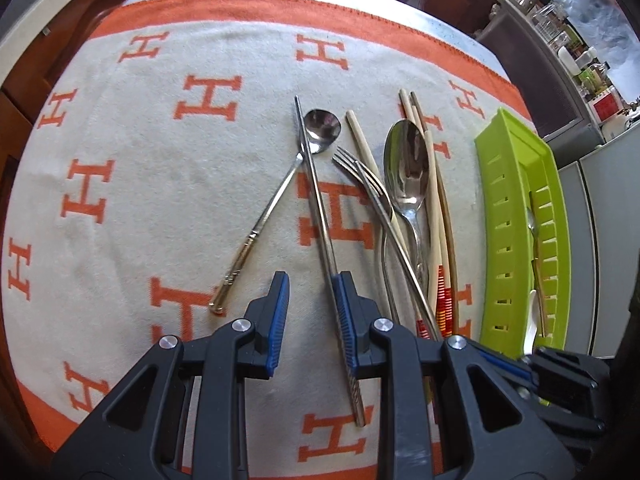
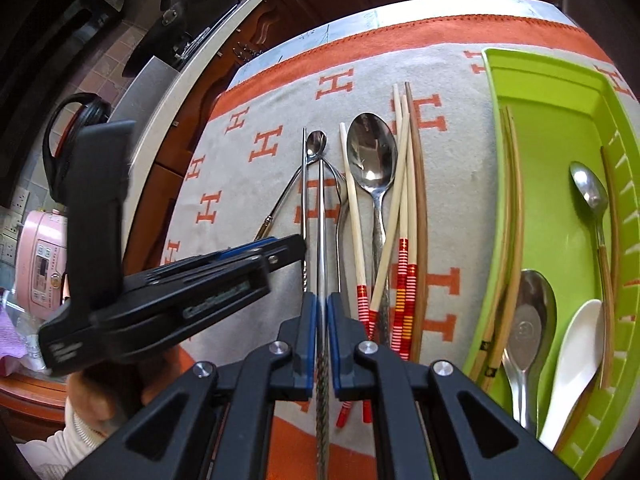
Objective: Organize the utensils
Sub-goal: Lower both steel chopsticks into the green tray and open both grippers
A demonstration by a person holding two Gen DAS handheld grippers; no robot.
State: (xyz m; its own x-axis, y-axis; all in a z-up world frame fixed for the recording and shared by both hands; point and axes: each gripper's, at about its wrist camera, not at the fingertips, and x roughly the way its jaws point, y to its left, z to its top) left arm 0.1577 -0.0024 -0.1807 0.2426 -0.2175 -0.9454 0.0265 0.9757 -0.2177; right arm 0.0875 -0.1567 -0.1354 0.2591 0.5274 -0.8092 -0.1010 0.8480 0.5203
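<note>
My left gripper (image 1: pixel 313 280) hovers open over the patterned cloth. A metal chopstick (image 1: pixel 316 200) lies on the cloth and runs along the inside of its right finger. My right gripper (image 2: pixel 322 300) is shut on a second metal chopstick (image 2: pixel 321 220), which points forward. To its left, the left gripper (image 2: pixel 280 248) reaches toward the lying metal chopstick (image 2: pixel 305 200). A small gold-handled spoon (image 1: pixel 276 196), a fork (image 1: pixel 368 184), a large spoon (image 1: pixel 406 160) and wooden chopsticks (image 1: pixel 436 220) lie on the cloth. The green tray (image 2: pixel 552 120) stands to the right.
The tray (image 1: pixel 516 168) holds wooden chopsticks (image 2: pixel 508 220), a small spoon (image 2: pixel 590 188), a metal spoon (image 2: pixel 530 320) and a white spoon (image 2: pixel 576 352). A counter with a pink cooker (image 2: pixel 38 256) is at the left. A hand (image 2: pixel 100 396) holds the left gripper.
</note>
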